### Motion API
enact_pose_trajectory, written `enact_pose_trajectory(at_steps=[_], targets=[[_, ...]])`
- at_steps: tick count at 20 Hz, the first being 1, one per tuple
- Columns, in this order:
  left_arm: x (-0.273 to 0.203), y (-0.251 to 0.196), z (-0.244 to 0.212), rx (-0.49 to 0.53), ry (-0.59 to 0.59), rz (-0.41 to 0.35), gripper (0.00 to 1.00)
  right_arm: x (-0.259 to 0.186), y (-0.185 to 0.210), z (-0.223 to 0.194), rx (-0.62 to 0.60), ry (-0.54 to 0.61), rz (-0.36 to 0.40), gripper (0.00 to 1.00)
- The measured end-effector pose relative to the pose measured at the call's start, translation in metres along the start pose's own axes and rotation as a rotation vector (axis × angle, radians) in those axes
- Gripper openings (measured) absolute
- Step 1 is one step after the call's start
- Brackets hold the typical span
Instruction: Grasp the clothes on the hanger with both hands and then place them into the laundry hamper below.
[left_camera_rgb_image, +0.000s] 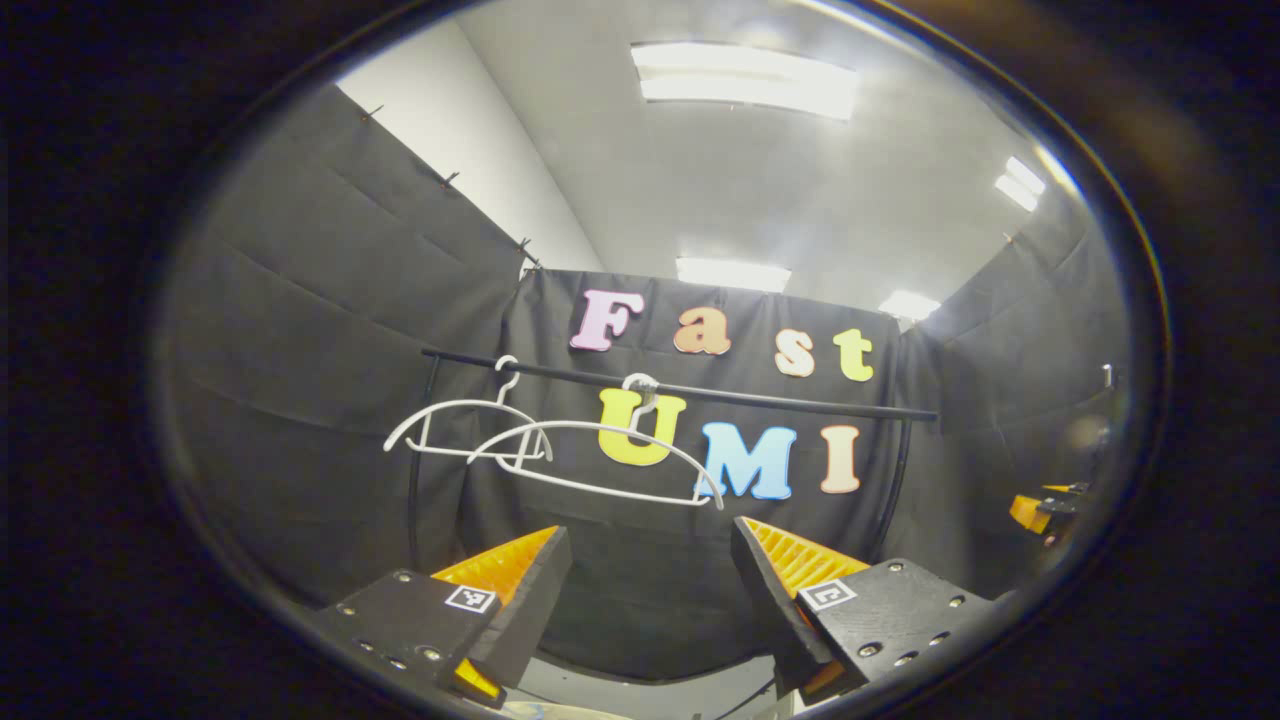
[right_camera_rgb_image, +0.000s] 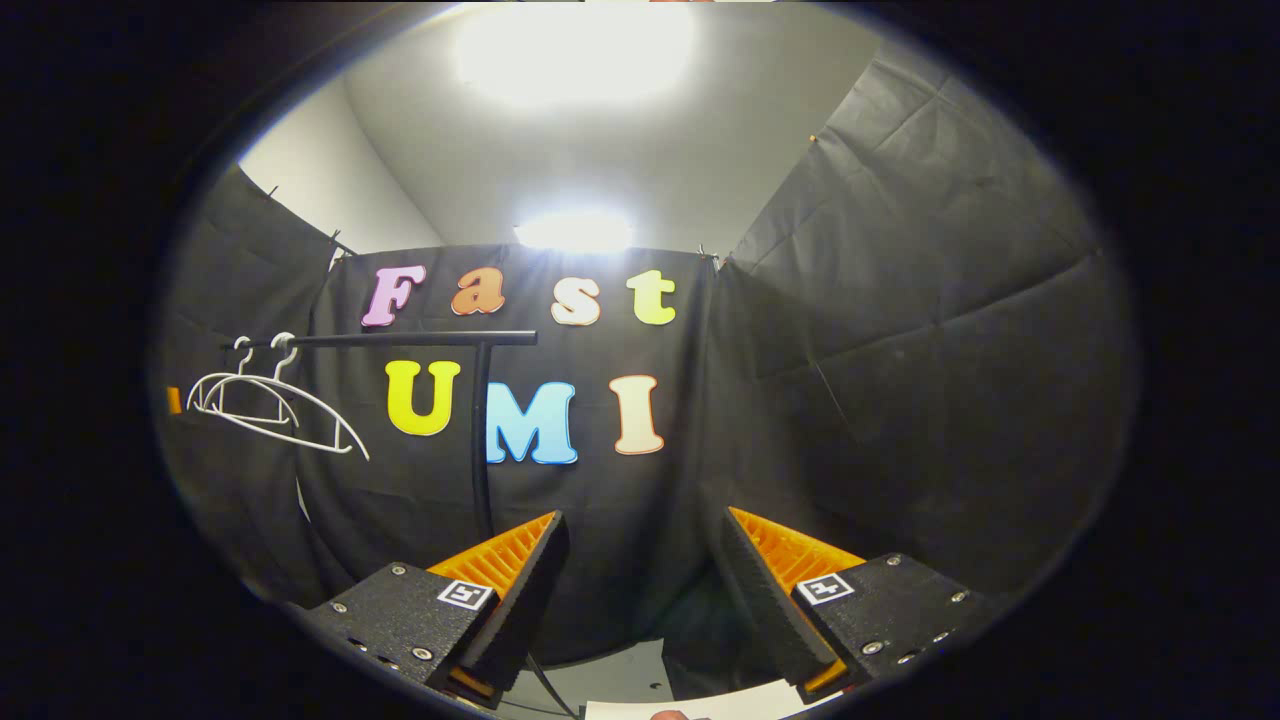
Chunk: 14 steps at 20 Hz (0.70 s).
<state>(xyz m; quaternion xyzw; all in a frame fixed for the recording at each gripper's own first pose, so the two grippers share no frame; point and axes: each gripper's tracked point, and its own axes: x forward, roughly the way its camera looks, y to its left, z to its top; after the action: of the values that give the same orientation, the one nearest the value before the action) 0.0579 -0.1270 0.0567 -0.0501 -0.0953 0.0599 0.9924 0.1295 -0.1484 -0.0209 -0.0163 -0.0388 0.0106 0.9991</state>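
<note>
White wire hangers are dangling bare from the black rail (left_camera_rgb_image: 700, 390): in the left gripper view the nearer hanger (left_camera_rgb_image: 600, 455) is tilting down to the right, and a second hanger (left_camera_rgb_image: 465, 425) is hanging just behind it to the left, the two overlapping. No garment is showing on either one, so where the clothes are cannot be told from these views. The left gripper (left_camera_rgb_image: 650, 590) is pointing up towards the rail, its jaws standing wide apart with nothing between them. The right gripper (right_camera_rgb_image: 645, 585) is likewise aiming upward at the cloth wall, jaws spread wide and holding nothing. In the right gripper view the two hangers (right_camera_rgb_image: 270, 405) are sitting far to the left, at the rail's end, beside an upright black post (right_camera_rgb_image: 482, 440). Ceiling lights (left_camera_rgb_image: 745, 85) are glaring overhead.
</note>
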Motion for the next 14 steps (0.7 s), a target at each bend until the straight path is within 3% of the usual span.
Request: enact_pose_trajectory(at_steps=[1,5,6,7,8,9,14], targets=[[-0.003,-0.004,0.001,-0.02,0.004,-0.012,0.87,-0.002,0.009,-0.005,-0.004,0.008,0.018,0.91],[-0.01,-0.011,0.015,-0.057,-0.009,-0.065,0.93,-0.005,0.037,-0.011,0.004,0.029,0.087,0.94],[-0.009,-0.014,0.014,-0.056,0.001,-0.081,0.99,-0.006,0.042,-0.012,0.012,0.031,0.09,0.94],[-0.008,-0.012,0.014,-0.047,0.011,-0.087,0.99,-0.007,0.045,-0.013,0.02,0.037,0.091,0.94],[-0.005,-0.011,0.012,-0.034,0.019,-0.092,0.93,-0.007,0.049,-0.014,0.027,0.043,0.089,0.94],[-0.004,-0.012,0.01,-0.022,0.026,-0.101,0.99,-0.007,0.051,-0.014,0.033,0.046,0.086,0.94],[-0.005,-0.016,0.001,-0.043,0.049,-0.123,0.99,-0.01,0.063,-0.008,0.04,0.036,0.077,0.94]])
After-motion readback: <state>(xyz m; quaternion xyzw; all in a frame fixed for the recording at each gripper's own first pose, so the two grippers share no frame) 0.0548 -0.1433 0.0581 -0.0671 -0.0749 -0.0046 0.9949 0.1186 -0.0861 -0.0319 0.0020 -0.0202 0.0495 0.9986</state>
